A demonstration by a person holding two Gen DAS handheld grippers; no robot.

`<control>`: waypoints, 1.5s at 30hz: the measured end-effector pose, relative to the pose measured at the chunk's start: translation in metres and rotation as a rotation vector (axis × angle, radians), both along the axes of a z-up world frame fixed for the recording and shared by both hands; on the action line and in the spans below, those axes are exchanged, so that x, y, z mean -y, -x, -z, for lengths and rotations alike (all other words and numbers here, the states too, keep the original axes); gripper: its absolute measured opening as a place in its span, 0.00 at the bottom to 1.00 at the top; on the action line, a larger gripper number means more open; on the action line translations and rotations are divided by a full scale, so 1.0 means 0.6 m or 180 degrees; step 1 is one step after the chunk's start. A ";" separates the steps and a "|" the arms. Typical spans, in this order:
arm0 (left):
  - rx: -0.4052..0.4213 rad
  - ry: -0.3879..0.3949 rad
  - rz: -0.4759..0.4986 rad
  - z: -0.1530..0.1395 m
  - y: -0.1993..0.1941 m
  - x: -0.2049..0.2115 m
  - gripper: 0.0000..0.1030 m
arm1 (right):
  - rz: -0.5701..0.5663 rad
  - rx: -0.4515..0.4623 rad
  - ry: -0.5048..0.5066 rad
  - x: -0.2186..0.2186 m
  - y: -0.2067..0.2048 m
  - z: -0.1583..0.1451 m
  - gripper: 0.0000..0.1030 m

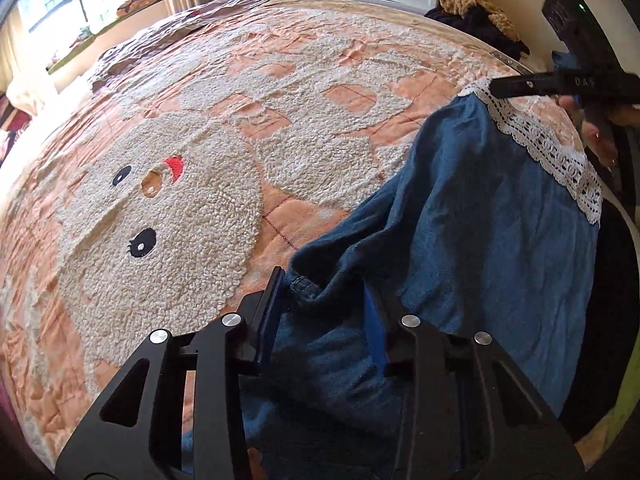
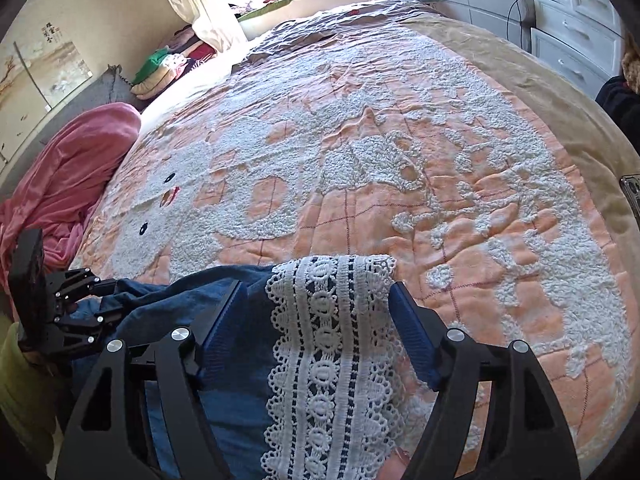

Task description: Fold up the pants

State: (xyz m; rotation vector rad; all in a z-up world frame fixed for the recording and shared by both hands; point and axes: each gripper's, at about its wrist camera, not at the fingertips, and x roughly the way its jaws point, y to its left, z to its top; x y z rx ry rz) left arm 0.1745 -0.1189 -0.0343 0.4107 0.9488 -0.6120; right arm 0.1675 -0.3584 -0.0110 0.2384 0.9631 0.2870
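You had the blue denim pants (image 1: 480,208) lying at the near edge of the bed (image 2: 360,160), on the peach quilt, their white lace hem (image 2: 332,340) towards your right. Your left gripper (image 1: 320,300) straddled a bunched fold of denim, its jaws partly apart and not pressing it. Your right gripper (image 2: 316,312) stood over the lace with its jaws wide, released.

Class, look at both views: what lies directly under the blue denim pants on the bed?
The blue denim pants with their white lace hem lie on the orange quilt with fluffy white patterning. The quilt shows all around them; the part beneath the denim is covered, so anything there cannot be seen.
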 end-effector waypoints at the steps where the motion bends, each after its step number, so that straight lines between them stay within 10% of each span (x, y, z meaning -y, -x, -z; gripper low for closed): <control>1: 0.0013 -0.0025 0.0032 0.002 0.002 0.004 0.26 | 0.0008 -0.0012 0.0006 -0.001 -0.004 0.004 0.70; 5: -0.0067 0.0032 -0.0046 0.004 -0.008 0.001 0.11 | 0.0014 -0.0063 -0.0005 -0.002 -0.010 0.018 0.59; 7: -0.0177 0.0161 -0.0131 0.001 -0.016 -0.008 0.07 | -0.0049 -0.0073 0.0046 -0.005 -0.008 0.022 0.27; 9: -0.0339 0.0411 -0.0297 -0.004 -0.031 -0.024 0.04 | -0.0174 -0.0049 -0.0005 -0.012 0.000 0.026 0.16; 15: -0.0651 0.1113 -0.0666 -0.036 -0.094 -0.066 0.02 | -0.0196 0.0369 0.0139 -0.012 0.020 -0.007 0.13; 20: -0.0716 0.1131 -0.0725 -0.042 -0.147 -0.050 0.02 | -0.0124 0.0600 0.0128 0.013 -0.011 -0.039 0.13; 23: -0.0733 0.0970 -0.0744 -0.020 -0.168 -0.032 0.02 | -0.0152 0.0262 0.0224 0.013 -0.044 -0.011 0.13; 27: -0.0761 0.0877 -0.0741 0.002 -0.167 -0.037 0.02 | -0.0164 -0.0075 0.0196 0.010 -0.049 0.027 0.22; 30: -0.0697 0.0893 -0.0808 -0.003 -0.158 -0.054 0.07 | 0.0018 -0.0004 0.0166 0.026 -0.036 0.018 0.69; 37: -0.0080 0.1041 -0.0830 -0.109 -0.039 -0.130 0.43 | 0.0137 0.0417 -0.0034 0.062 0.081 -0.048 0.77; 45: 0.0296 0.0867 -0.1013 -0.108 0.203 -0.212 0.46 | 0.0173 0.0255 0.0096 0.055 0.206 -0.031 0.79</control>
